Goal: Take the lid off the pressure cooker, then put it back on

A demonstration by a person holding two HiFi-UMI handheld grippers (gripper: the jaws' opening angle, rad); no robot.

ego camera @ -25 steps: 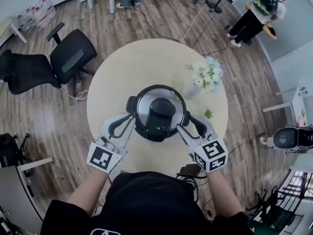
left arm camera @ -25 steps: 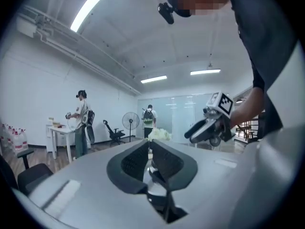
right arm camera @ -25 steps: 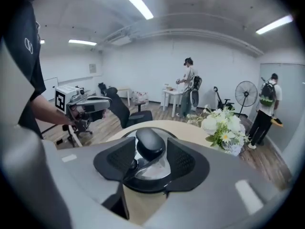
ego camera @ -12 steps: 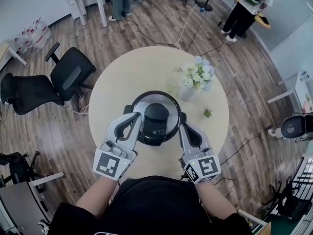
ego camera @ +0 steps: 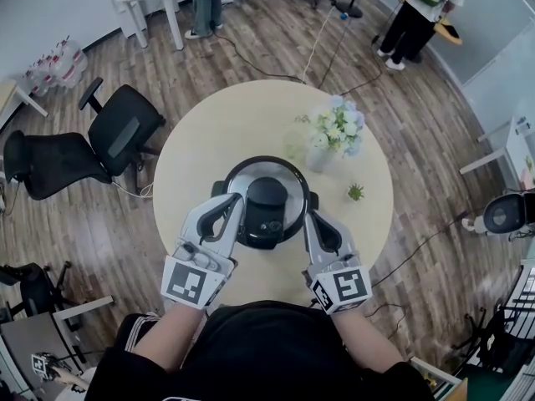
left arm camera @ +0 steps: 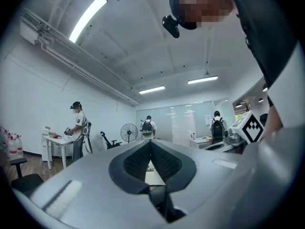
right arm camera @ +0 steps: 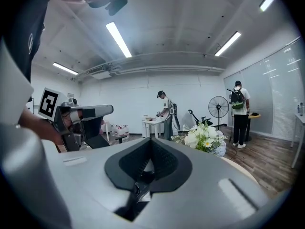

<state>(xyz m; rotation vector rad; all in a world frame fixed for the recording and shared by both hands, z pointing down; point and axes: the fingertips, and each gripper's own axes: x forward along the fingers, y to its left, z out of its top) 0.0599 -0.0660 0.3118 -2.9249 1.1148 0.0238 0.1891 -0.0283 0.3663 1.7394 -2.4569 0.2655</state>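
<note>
The pressure cooker (ego camera: 266, 224) stands on the round pale table (ego camera: 251, 115), near its front. Its shiny lid (ego camera: 288, 182) with the black handle (ego camera: 267, 203) sits on top. In the head view my left gripper (ego camera: 236, 200) hangs over the cooker's left rim, and my right gripper (ego camera: 308, 217) is at its right rim. Both point away from me. In the left gripper view (left arm camera: 150, 143) and the right gripper view (right arm camera: 150, 140) the jaws meet at the tips. The cooker does not show in either of these views. Whether the tips touch the cooker I cannot tell.
A vase of white flowers (ego camera: 338, 136) stands behind the cooker to the right, with a small green plant (ego camera: 356, 193) beside it. Black office chairs (ego camera: 125, 128) sit left of the table. People (ego camera: 422, 7) stand far off, and a cable (ego camera: 326, 40) runs across the wooden floor.
Both grippers have risen and drawn in closer against the cooker's sides. The right gripper's jaws have closed. The cooker and its lid have stayed put.
</note>
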